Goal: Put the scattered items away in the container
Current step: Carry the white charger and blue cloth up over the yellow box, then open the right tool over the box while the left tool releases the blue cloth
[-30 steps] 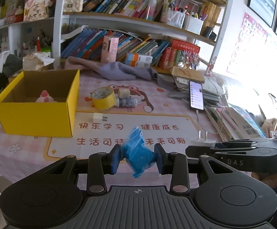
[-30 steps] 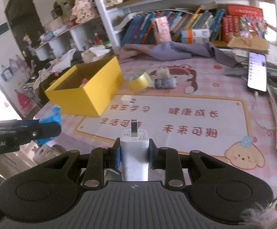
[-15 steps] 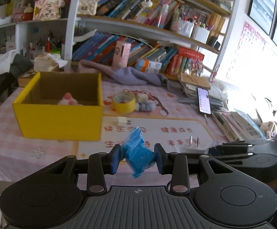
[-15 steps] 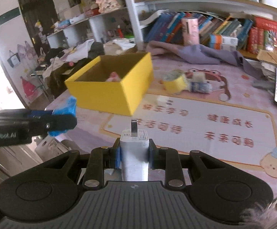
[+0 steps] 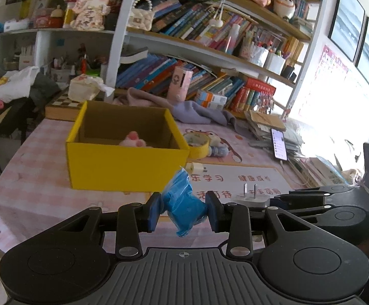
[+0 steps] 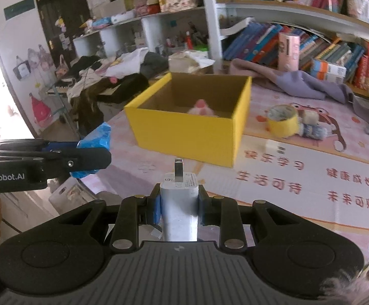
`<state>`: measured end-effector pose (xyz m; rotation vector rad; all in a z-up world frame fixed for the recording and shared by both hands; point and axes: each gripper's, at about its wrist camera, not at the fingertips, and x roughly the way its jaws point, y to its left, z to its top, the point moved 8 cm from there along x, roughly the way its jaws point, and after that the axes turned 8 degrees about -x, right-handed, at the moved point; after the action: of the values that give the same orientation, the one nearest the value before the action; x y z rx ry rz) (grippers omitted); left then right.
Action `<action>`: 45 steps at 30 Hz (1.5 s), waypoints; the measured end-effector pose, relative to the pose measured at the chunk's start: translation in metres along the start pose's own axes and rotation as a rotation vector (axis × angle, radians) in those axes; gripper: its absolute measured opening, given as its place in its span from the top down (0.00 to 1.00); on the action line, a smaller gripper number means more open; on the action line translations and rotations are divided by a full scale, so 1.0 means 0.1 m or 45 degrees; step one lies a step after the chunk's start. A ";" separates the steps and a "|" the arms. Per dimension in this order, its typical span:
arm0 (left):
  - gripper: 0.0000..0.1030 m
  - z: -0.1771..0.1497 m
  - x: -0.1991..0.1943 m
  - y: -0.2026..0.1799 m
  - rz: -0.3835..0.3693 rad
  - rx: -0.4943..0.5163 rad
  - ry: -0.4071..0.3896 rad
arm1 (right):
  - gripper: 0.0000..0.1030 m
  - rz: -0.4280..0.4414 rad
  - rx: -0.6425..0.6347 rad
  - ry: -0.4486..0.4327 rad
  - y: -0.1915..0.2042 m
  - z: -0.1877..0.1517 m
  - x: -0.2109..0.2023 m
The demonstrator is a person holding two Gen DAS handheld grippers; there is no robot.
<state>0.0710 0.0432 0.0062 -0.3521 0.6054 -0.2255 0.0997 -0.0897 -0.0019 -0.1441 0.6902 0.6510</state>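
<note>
The left gripper [image 5: 184, 209] is pinching a crumpled blue plastic bag [image 5: 183, 204] btw. its pads, and the right gripper [image 6: 179, 207] is squeezing a white rectangular plastic charger plug [image 6: 179, 203] with metal prongs pointing forward, both hovering over the pink checked tablecloth [image 5: 31, 178] at the near edge. Just beyond them the open yellow cardboard box [image 6: 187, 133] is sitting w/ a pink-and-white plush toy [image 6: 201, 108] inside. Right of the box a yellow tape roll [image 6: 282, 122], a small white block [image 6: 273, 147] and a small blue-grey bottle [image 6: 311, 130] are lying on the mat, approx. in front of the bookshelf [image 5: 209, 58].
</note>
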 end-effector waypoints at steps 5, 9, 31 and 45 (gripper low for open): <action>0.65 0.06 0.00 0.26 0.015 -0.025 -0.021 | 0.76 -0.029 -0.063 -0.019 0.18 0.16 0.09; 0.65 0.25 0.04 0.38 0.035 -0.014 -0.081 | 0.76 -0.031 -0.102 -0.045 0.20 0.35 0.21; 0.65 1.47 2.13 0.74 0.381 0.228 0.035 | 0.76 -0.017 -0.195 -0.059 -1.02 1.69 2.17; 0.62 1.26 2.93 0.91 0.521 0.313 0.298 | 0.76 -0.004 -0.383 0.180 -1.43 1.57 3.04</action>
<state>0.3890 0.0685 -0.0832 0.0413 0.8555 0.0548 0.4489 0.0032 -0.0856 -0.4727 0.7245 0.7443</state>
